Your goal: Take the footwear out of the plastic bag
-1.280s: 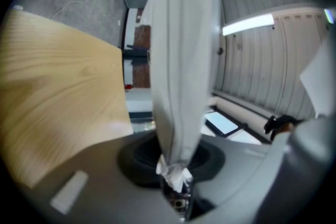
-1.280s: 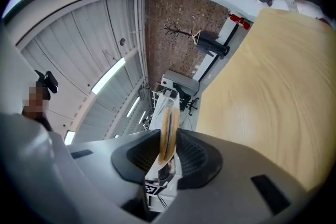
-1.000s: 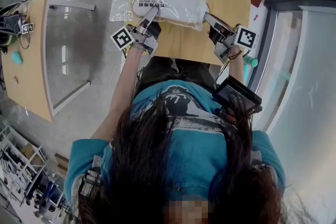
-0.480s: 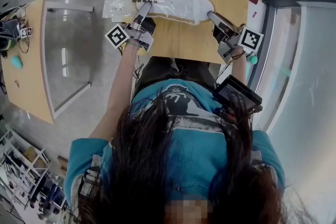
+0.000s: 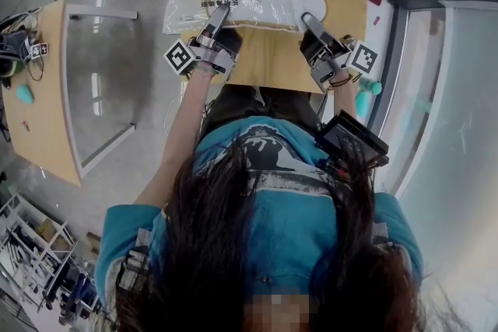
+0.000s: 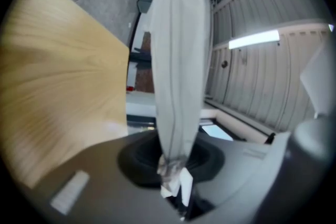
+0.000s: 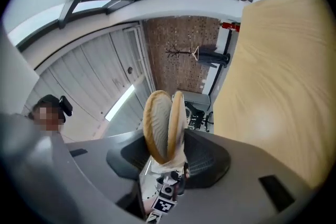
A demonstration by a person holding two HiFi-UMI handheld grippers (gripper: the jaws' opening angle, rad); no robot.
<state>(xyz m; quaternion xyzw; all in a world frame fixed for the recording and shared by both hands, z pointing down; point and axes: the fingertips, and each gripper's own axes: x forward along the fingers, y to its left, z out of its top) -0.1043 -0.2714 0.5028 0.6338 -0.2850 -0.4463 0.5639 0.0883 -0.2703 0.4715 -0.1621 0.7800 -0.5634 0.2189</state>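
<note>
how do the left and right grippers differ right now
The left gripper is shut on the plastic bag, its jaws having just closed further. The right gripper is open, its jaws just opening, with the footwear between them. The left sits mid-bag, the right at the bag's right end. Both reach over the table.

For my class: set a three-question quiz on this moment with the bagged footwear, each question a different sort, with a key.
1. True or false: the footwear is fully out of the plastic bag.
2. The left gripper pinches: A) the plastic bag, B) a cable, C) a cup.
3. Fill in: between the right gripper's jaws stands the ____.
Key: 1 false, most of it is inside. 2 A; its jaws have just been closing on it. 3 footwear; these jaws have just been opening.
</note>
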